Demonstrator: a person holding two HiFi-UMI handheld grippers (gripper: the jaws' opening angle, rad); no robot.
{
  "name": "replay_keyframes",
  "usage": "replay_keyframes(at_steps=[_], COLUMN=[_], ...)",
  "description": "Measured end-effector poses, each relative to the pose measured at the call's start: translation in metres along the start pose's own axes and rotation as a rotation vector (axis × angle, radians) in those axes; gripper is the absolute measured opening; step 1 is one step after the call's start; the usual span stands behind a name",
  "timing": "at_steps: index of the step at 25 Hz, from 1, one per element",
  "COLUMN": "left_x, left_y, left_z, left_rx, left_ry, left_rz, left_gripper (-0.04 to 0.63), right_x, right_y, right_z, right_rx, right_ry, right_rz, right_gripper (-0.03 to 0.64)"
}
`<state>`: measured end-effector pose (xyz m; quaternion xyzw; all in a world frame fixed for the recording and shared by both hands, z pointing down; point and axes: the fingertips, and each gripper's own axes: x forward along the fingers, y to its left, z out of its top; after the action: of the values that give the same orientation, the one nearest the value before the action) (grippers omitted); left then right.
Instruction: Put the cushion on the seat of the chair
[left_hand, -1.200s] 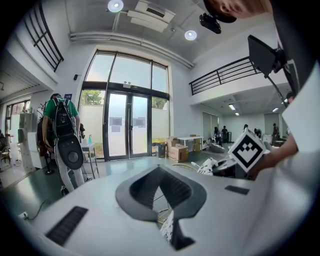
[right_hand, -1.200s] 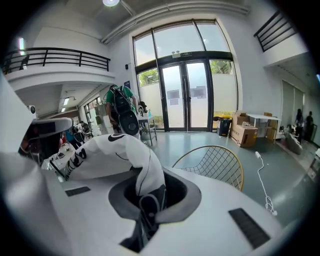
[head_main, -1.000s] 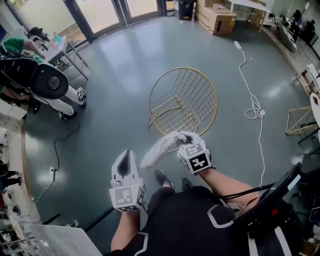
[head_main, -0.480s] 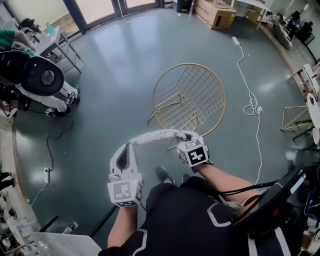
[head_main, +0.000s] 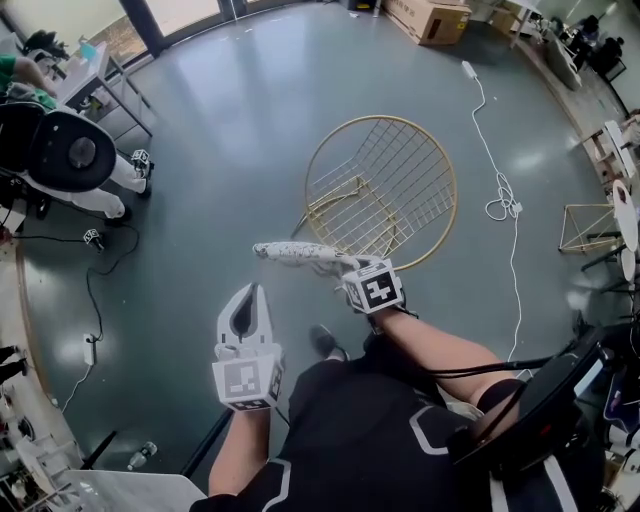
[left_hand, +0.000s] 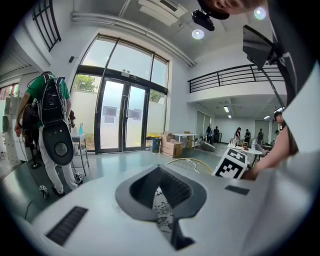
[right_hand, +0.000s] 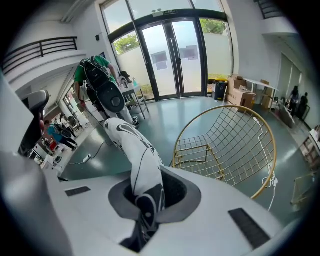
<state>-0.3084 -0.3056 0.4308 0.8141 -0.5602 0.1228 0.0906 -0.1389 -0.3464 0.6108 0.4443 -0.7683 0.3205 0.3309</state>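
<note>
A gold wire chair (head_main: 395, 165) stands on the grey floor ahead of me, its mesh seat (head_main: 352, 222) bare; it also shows in the right gripper view (right_hand: 235, 145). My right gripper (head_main: 345, 270) is shut on one end of the white cushion with black markings (head_main: 298, 253), which sticks out level to the left, just short of the chair's front. In the right gripper view the cushion (right_hand: 137, 160) rises from between the jaws. My left gripper (head_main: 250, 295) hangs lower left, apart from the cushion, tips together, holding nothing; a thin speckled sliver shows in its slit.
A person carrying a black-and-white machine (head_main: 70, 150) stands at the far left by a table. A white cable (head_main: 500, 200) trails on the floor right of the chair. A gold wire frame (head_main: 590, 228) sits far right, cardboard boxes (head_main: 430, 18) at the back.
The right gripper carried the cushion forward toward the chair. The cushion swung from drooping near the left gripper to lying level and apart from it. The left gripper shifted slightly.
</note>
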Motion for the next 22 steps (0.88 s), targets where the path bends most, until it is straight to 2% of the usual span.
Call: replay_keyframes(at_steps=[6, 14, 22], left_x=[0.018, 0.058, 0.1], left_y=[-0.007, -0.02, -0.037], left_z=[-0.005, -0.001, 0.0], left_rx=[0.008, 0.025, -0.004], left_ry=[0.044, 0.101, 0.148], left_rz=[0.018, 0.049, 0.059], left_gripper=[0.009, 0.009, 0.009], right_x=[0.034, 0.079, 0.12], right_y=[-0.019, -0.061, -0.116], right_z=[-0.003, 0.014, 0.024], right_rx=[0.032, 0.086, 0.149], right_ry=[0.05, 0.097, 0.133], right_rz=[0.026, 0.058, 0.038], right_gripper=[0.018, 0.018, 0.018])
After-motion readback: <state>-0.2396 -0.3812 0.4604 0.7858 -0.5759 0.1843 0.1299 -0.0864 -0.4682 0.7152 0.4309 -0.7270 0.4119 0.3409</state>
